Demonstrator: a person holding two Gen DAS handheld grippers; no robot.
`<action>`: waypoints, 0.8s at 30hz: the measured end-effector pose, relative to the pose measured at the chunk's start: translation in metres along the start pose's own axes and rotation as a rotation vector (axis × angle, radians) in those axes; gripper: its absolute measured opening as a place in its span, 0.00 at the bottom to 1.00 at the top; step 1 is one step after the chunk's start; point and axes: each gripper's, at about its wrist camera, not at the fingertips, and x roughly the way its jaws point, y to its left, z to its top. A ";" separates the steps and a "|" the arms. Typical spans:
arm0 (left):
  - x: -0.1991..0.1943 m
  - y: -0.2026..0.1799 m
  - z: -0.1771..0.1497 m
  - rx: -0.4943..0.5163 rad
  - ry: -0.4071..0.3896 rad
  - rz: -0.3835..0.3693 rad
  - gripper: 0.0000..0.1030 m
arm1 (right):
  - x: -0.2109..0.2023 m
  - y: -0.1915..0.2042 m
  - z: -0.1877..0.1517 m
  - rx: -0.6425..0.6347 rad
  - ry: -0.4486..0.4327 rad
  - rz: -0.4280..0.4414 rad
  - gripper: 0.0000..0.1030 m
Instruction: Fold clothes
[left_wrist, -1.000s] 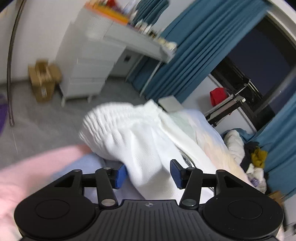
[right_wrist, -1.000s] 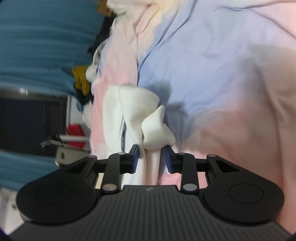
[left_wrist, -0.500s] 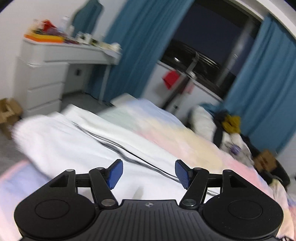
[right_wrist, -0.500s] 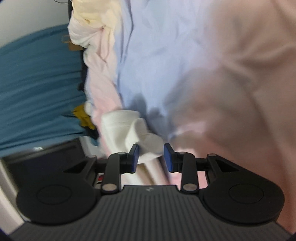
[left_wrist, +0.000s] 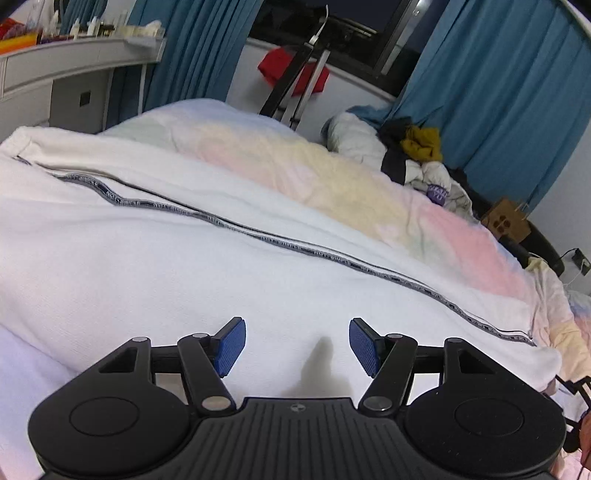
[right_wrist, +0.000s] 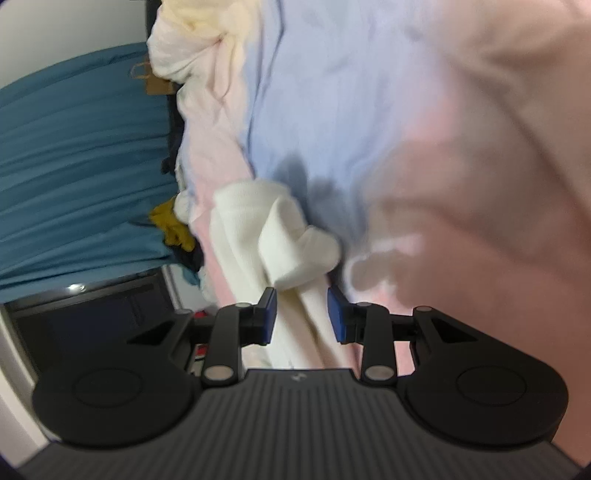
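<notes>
White garment (right_wrist: 291, 317) in right gripper (right_wrist: 302, 314)

We see a white knit garment (left_wrist: 155, 266) with a dark printed stripe spread flat across the pastel bed (left_wrist: 332, 184), one end bunched.

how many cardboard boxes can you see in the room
1. A cardboard box sits on the floor beyond the bed's far right edge, below the blue curtain. Others may be hidden.
</notes>
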 end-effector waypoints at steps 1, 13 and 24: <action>0.000 0.000 0.000 0.002 -0.005 -0.002 0.63 | 0.005 0.000 0.000 -0.004 0.004 -0.010 0.32; -0.002 -0.006 0.001 0.030 -0.001 -0.030 0.62 | 0.028 -0.009 0.031 0.090 -0.111 0.044 0.26; -0.009 -0.005 -0.001 0.034 -0.004 -0.044 0.62 | 0.007 0.063 0.005 -0.377 -0.192 0.033 0.23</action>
